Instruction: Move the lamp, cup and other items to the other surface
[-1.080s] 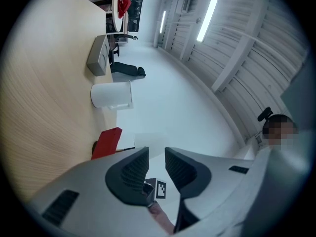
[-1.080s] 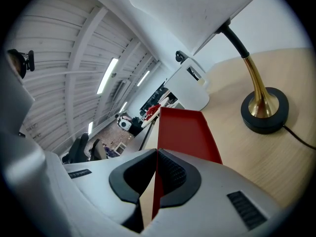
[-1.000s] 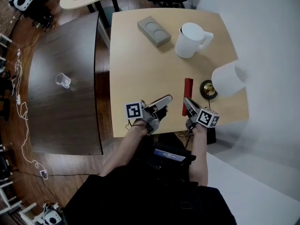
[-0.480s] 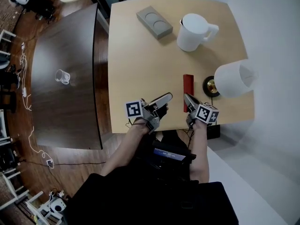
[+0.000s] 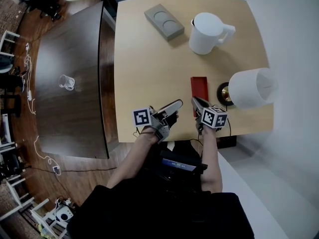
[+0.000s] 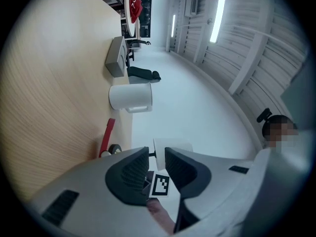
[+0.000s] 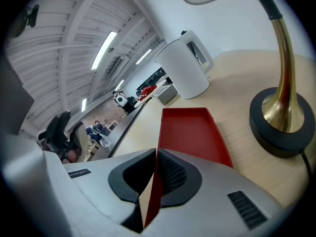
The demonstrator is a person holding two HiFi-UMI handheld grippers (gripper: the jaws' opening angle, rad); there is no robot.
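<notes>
A shallow red tray (image 5: 199, 87) lies near the front edge of the light wood table (image 5: 144, 73). My right gripper (image 5: 195, 103) is shut on the tray's near wall (image 7: 190, 132); the thin red rim sits between the pads, and the jaws have just been opening slightly. Right of the tray stands the lamp (image 5: 251, 87), with a white shade and a black and brass base (image 7: 279, 127). My left gripper (image 5: 175, 105) hovers open and empty beside it, over the table's front edge. A clear glass cup (image 5: 66, 81) stands alone on the dark table (image 5: 75, 113).
A white kettle (image 5: 207, 33) and a grey two-hollow tray (image 5: 163, 22) sit at the far side of the light table. The dark table adjoins it on the left. Cables and chairs lie on the floor at the far left.
The red tray, seen narrow and on edge before, has tipped down and now shows its broad face. Both grippers have sunk a little toward the table.
</notes>
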